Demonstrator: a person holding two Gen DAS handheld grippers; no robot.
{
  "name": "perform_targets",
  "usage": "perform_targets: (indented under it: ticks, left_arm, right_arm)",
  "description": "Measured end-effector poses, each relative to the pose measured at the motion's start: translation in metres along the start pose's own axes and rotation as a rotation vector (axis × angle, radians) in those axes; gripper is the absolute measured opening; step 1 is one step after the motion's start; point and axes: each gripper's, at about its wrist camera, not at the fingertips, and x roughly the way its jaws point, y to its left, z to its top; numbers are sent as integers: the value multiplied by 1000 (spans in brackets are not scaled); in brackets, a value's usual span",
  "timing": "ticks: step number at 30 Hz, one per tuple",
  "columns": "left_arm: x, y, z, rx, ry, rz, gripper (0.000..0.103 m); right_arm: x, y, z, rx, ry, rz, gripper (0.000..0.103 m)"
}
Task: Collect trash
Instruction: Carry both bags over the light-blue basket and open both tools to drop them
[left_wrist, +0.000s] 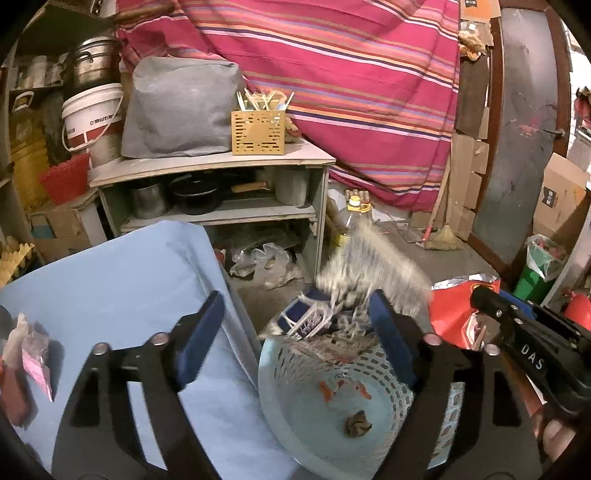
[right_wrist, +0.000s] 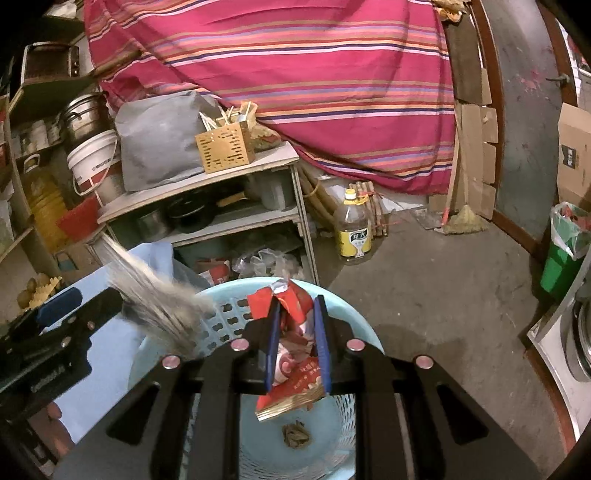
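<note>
The pale blue basket (right_wrist: 334, 306) holds a crumpled brown wad (right_wrist: 295, 435) on its bottom (red scraps beside it), a blurred grey piece (left_wrist: 373, 266) sits above its rim between the left gripper's (left_wrist: 295, 332) wide-spread jaws, untouched, and the right gripper (right_wrist: 297, 332) pinches a red wrapper (right_wrist: 291, 376) over it.

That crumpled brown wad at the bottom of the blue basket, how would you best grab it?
Come straight down from above through the basket's open mouth; its tall walls block any sideways approach. The wad is a small, roughly round crumple lying loose on the floor, so pinch across its middle with jaws opened just wider than it.
</note>
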Motion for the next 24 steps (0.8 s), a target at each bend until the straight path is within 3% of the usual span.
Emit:
perform_targets:
  ticks: [15, 16, 17, 19, 24]
  left_arm:
    - [-23, 28, -11, -1, -16, 75, 95]
    - [-27, 33, -12, -4, -18, 85, 96]
    - [-31, 39, -12, -8, -22, 97, 97]
    - [-42, 54, -13, -22, -32, 126, 98]
    - [-72, 102, -22, -63, -38, 185, 98]
  right_arm:
    - [8, 15, 0, -28, 29, 13, 21]
    - [9, 18, 0, -32, 31, 11, 28]
    - [8, 20, -1, -35, 27, 4, 45]
    - [6, 27, -1, -46, 14, -22, 70]
    - [1, 48, -4, -84, 0, -47, 78]
